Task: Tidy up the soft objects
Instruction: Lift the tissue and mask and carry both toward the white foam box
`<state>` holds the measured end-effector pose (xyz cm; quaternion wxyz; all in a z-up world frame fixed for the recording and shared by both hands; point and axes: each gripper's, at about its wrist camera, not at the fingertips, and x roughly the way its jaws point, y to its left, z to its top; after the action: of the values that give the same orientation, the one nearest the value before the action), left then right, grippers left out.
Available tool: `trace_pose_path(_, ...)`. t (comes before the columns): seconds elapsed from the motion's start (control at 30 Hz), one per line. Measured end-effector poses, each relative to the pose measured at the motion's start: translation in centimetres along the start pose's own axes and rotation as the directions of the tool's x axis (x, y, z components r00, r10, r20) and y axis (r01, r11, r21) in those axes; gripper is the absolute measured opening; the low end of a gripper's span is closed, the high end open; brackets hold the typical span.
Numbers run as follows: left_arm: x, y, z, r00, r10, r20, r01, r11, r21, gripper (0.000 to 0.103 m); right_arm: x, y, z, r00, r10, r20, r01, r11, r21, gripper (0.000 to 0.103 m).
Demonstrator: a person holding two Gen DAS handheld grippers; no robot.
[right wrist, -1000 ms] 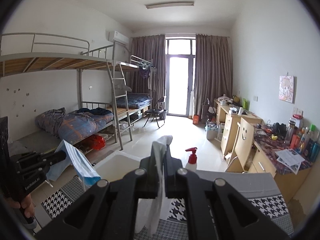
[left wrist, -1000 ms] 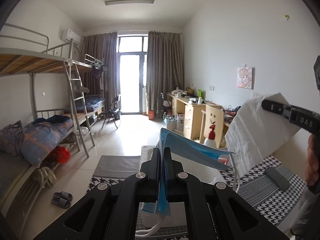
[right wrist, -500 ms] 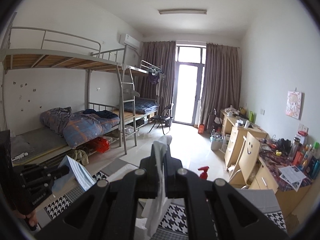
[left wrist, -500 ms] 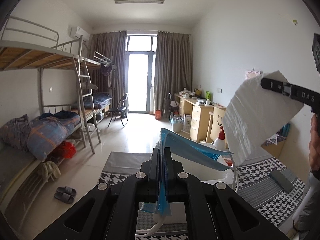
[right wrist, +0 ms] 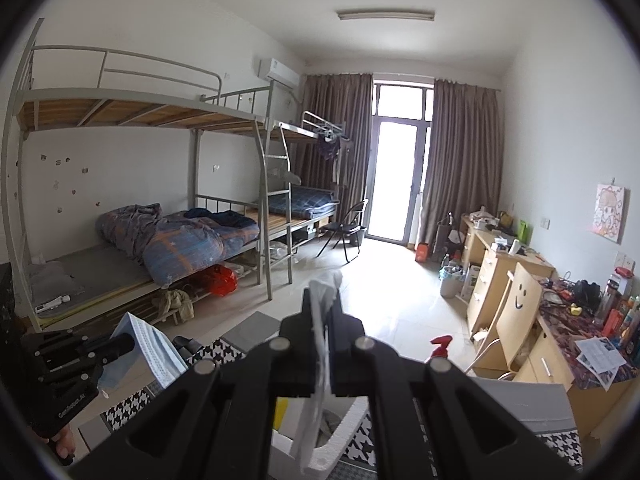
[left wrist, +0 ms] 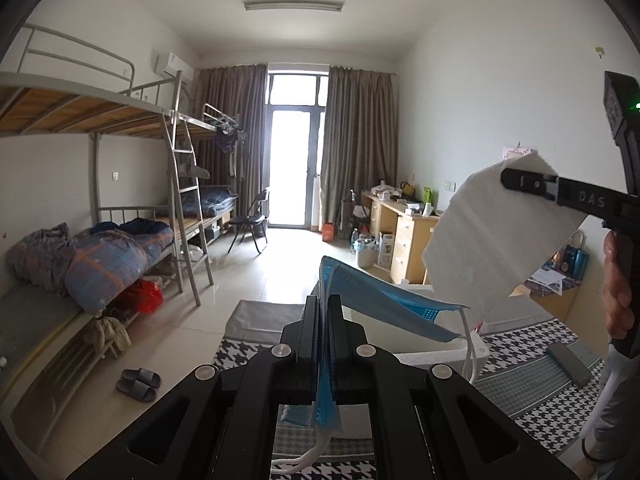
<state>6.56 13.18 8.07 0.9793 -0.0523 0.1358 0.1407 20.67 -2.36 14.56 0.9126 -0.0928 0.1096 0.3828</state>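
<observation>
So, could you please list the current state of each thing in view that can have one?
Left gripper: shut on the blue pleated face mask, held up in the air.
Right gripper: shut on the white paper towel sheet, held up in the air.
White foam box: open, no lid on it.
Brown curtains: drawn apart.
Black folding chair: unfolded, empty.

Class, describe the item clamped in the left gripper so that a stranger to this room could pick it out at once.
Start at the white foam box on the houndstooth mat, in front of the desks. Just above it the left gripper is shut on a blue face mask, pleated, with white ear loops dangling. Its neighbour in the right gripper is a plain white paper sheet, with no loops or colour.
</observation>
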Motion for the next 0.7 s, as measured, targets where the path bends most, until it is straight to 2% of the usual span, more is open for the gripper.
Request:
trace_pose_path(0.4, -0.2, 0.1, -0.2, 1.000, 0.005, -0.001, -0.005, 1.000, -0.007, 0.004, 3.3, 0.3, -1.1, 0.992, 0.034, -0.118, -0.033, 0.999, 0.010, 0.006)
trace_pose_path(0.53, -0.2, 0.1, -0.2, 1.000, 0.007, 0.000, -0.007, 1.000, -0.010, 0.004, 5.6, 0.1, -2.1, 0.978, 0.030, -0.205, -0.024, 0.999, 0.032, 0.006)
trace_pose_path(0.7, -0.4, 0.3, -0.2, 1.000, 0.010, 0.003, -0.010, 1.000, -0.012, 0.004, 7.4, -0.2, -3.2, 0.964, 0.035, -0.265, -0.022, 0.999, 0.049, 0.006)
